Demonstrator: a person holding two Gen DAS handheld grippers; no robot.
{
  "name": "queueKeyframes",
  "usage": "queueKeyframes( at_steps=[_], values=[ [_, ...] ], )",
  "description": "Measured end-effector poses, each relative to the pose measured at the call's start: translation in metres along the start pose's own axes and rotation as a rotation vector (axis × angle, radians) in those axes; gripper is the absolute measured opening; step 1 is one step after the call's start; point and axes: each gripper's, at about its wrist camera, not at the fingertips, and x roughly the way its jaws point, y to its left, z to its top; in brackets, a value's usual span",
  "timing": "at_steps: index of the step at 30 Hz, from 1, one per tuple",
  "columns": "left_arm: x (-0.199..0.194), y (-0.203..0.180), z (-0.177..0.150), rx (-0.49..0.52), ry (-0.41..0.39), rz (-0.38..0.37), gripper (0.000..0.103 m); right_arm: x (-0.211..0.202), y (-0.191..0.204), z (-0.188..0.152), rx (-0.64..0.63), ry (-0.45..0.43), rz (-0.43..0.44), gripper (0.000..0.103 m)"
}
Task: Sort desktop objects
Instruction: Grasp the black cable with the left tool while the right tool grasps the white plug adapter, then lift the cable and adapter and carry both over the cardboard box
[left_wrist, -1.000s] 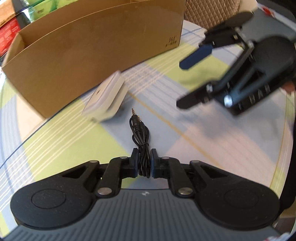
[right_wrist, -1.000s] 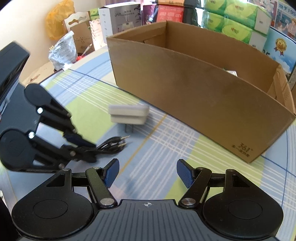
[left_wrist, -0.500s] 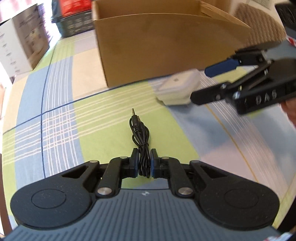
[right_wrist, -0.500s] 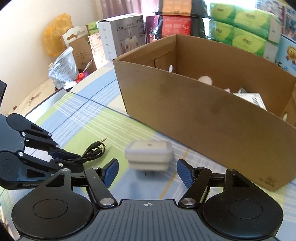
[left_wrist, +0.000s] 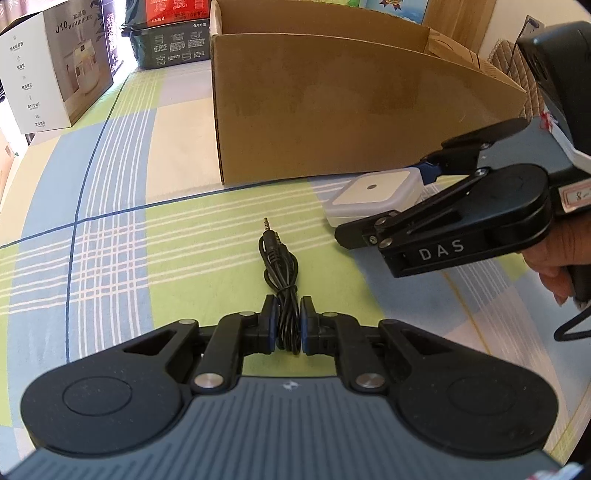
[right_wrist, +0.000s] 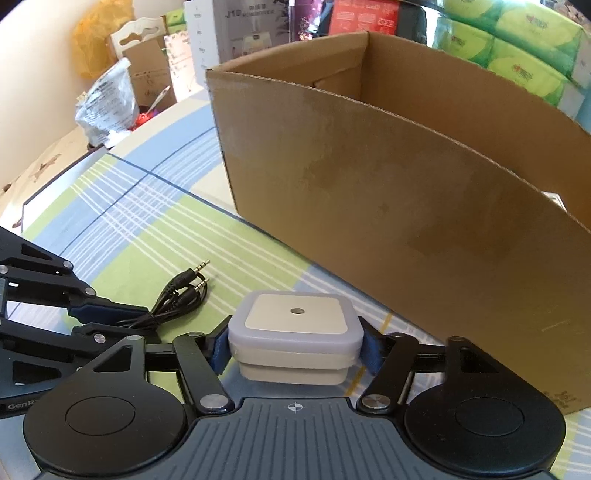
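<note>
A coiled black audio cable with two jack plugs lies out ahead of my left gripper, which is shut on its near end. The same cable shows at the left in the right wrist view, held by the left gripper. A white square plug-in device sits between the blue pads of my right gripper, both pads pressed on its sides. From the left wrist view the device and the right gripper are just in front of the open cardboard box.
The box stands on a checked green and blue tablecloth. A humidifier carton is at the far left, green tissue packs behind the box. A crumpled plastic bag lies off the table's left. A hand holds the right gripper.
My right gripper moved in around the white device and shut on it. My left gripper, still holding the cable, swung to face the box's left end.
</note>
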Motion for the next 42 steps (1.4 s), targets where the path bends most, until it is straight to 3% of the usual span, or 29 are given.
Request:
queueKeyframes(
  at_steps=[8,15,23,42],
  values=[
    [-0.006,-0.012,-0.001,0.004,0.006,0.004,0.009,-0.027,-0.012,-0.028,0.082,0.007,-0.054,0.062],
    [-0.029,-0.037,0.008,0.015,-0.011,-0.007,0.009,-0.072,-0.026,-0.065,0.202,0.018,-0.102,0.062],
    [-0.064,-0.081,0.011,0.007,-0.042,-0.043,0.009,-0.133,-0.019,-0.092,0.251,-0.019,-0.120,0.062],
    [-0.112,-0.130,-0.004,-0.041,-0.075,-0.057,0.009,-0.200,-0.005,-0.107,0.315,-0.108,-0.118,0.062]
  ],
)
